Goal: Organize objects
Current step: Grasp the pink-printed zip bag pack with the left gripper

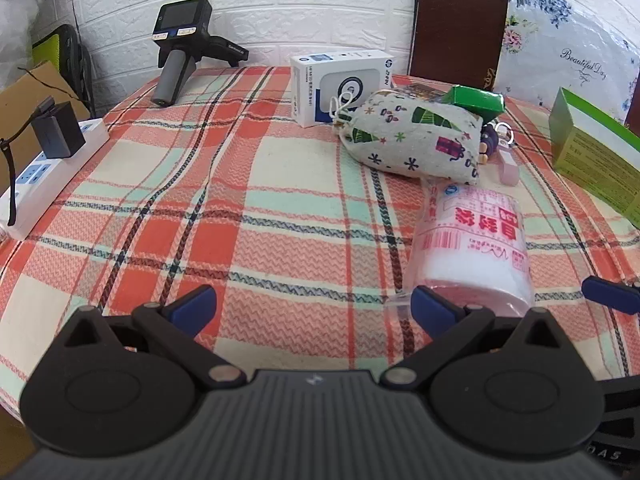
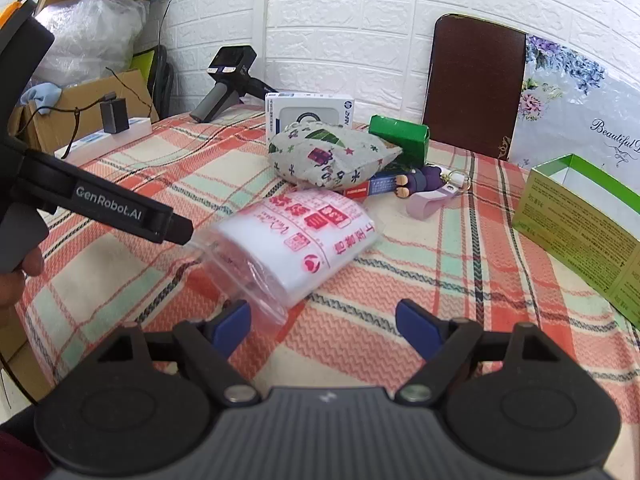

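Observation:
A clear pack of zip bags with red print (image 1: pixel 476 240) (image 2: pixel 304 240) lies on the plaid cloth. My left gripper (image 1: pixel 314 310) is open and empty, its right fingertip (image 1: pixel 430 306) beside the pack's near end. My right gripper (image 2: pixel 322 326) is open and empty, its left fingertip (image 2: pixel 232 322) at the pack's near corner. Behind lie a printed cloth pouch (image 1: pixel 416 136) (image 2: pixel 328 156), a white box (image 1: pixel 336 88) (image 2: pixel 308 114), a small green box (image 1: pixel 476 100) (image 2: pixel 400 138), a purple figure keychain (image 2: pixel 424 182) and a lilac strap (image 2: pixel 430 202).
An open green carton (image 1: pixel 596 156) (image 2: pixel 580 220) stands at the right. A white power strip with a black adapter (image 1: pixel 48 152) (image 2: pixel 108 132) lies at the left edge. A third handheld gripper (image 1: pixel 180 48) (image 2: pixel 228 80) rests at the back. A brown chair back (image 2: pixel 476 88) stands behind.

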A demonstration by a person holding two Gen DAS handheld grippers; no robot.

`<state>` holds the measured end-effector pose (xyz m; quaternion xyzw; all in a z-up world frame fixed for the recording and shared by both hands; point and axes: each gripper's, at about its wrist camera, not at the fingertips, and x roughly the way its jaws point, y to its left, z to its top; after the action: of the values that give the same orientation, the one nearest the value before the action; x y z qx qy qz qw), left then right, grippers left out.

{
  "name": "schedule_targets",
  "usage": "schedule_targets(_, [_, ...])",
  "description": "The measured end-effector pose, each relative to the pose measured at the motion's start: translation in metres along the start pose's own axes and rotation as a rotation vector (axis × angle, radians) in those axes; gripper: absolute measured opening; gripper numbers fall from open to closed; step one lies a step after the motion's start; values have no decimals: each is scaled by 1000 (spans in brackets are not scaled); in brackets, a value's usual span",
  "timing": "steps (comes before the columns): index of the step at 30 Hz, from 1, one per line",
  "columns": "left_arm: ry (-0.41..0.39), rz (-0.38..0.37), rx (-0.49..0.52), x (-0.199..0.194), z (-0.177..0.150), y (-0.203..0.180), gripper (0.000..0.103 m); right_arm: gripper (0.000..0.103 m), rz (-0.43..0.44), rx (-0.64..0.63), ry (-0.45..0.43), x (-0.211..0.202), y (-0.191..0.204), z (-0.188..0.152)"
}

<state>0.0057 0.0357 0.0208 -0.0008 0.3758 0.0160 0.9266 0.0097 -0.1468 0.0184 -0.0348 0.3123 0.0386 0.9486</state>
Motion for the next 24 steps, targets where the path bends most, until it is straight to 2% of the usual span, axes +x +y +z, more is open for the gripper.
schedule_targets(8, [-10,-17,13,-2,1,-3,103,75,20,19,6,1,-1,0])
schedule_targets(17, [-2,-41,30,2,1,-8,103,75,33,16,16,4,0,-2])
schedule_targets(20, [2,-83,38,3,5,-9,103,75,43,10,23,7,0,-1])
schedule_targets(24, [-3,-204,30,5,15,-11,103,74,66,21,33,13,-1,3])
